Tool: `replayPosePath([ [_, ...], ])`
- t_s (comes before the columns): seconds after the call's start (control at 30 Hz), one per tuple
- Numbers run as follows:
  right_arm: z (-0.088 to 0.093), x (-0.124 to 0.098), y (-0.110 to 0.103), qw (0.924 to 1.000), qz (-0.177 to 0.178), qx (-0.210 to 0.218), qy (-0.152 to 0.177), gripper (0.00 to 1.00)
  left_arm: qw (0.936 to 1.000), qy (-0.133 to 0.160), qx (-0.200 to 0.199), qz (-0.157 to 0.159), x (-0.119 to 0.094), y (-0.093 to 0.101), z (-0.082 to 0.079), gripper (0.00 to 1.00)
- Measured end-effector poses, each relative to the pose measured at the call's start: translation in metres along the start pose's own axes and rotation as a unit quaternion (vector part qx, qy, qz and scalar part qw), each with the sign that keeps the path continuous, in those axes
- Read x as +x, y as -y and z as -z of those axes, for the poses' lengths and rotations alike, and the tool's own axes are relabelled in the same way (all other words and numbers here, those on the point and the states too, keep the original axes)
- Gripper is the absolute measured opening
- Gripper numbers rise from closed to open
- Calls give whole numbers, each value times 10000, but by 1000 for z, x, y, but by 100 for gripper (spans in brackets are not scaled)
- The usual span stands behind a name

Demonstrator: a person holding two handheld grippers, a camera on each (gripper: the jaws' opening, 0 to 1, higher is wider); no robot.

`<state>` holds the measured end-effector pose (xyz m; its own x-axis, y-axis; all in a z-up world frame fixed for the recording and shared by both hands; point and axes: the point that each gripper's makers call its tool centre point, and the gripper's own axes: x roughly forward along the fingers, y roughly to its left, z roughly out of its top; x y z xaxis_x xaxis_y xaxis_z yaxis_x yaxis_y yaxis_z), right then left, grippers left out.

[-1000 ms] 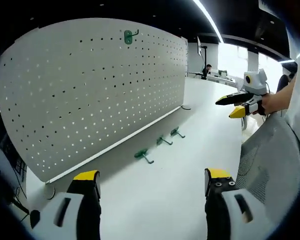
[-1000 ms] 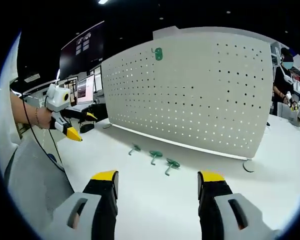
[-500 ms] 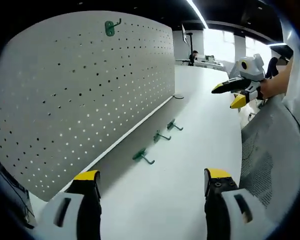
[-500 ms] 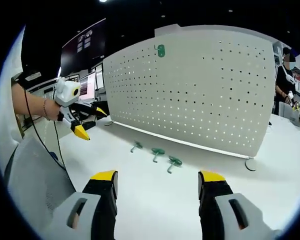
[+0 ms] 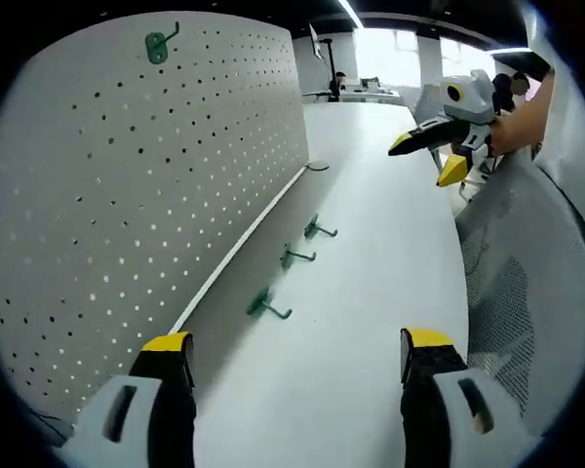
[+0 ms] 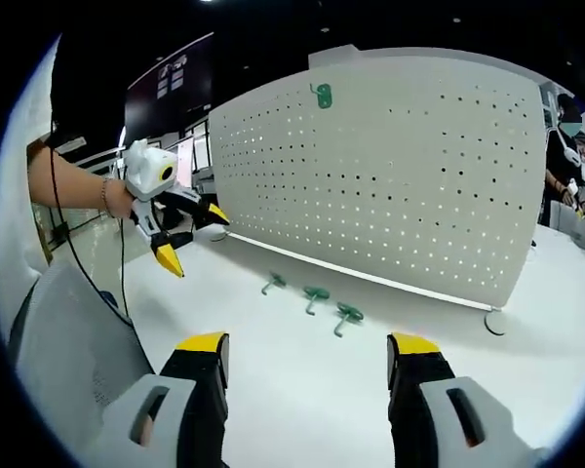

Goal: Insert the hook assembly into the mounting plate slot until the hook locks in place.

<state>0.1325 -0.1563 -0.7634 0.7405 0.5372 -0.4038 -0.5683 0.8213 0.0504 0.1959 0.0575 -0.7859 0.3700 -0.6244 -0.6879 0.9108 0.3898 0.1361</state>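
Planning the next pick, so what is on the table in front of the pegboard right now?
Three green hooks lie loose in a row on the white table before the pegboard. A fourth green hook hangs near the board's top edge. What is behind the board is hidden.

Bare white desk (image 5: 370, 292) runs from the lower centre of the left gripper view up to its top. The upright pegboard (image 5: 127, 195) walls off the left half (one green hook (image 5: 158, 45) juts out at upper left). Three loose hooks (image 5: 291, 257) lie along its foot; a mesh chair back (image 5: 526, 292) crowds the right edge.
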Motion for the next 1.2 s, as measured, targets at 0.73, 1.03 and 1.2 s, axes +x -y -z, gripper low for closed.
replayPosePath([
  [0.73, 6, 3, -8, 9996, -149, -167, -153, 65, 9918, -648, 861, 682, 26, 0, 7, 90],
  [1.03, 8, 4, -9, 9995, -190, -168, -181, 67, 9859, -868, 1094, 926, 39, -1, 8, 90],
  [1.2, 10, 5, -11, 9994, -241, -141, -226, 68, 9825, -981, 1208, 1025, 46, -3, 9, 90],
])
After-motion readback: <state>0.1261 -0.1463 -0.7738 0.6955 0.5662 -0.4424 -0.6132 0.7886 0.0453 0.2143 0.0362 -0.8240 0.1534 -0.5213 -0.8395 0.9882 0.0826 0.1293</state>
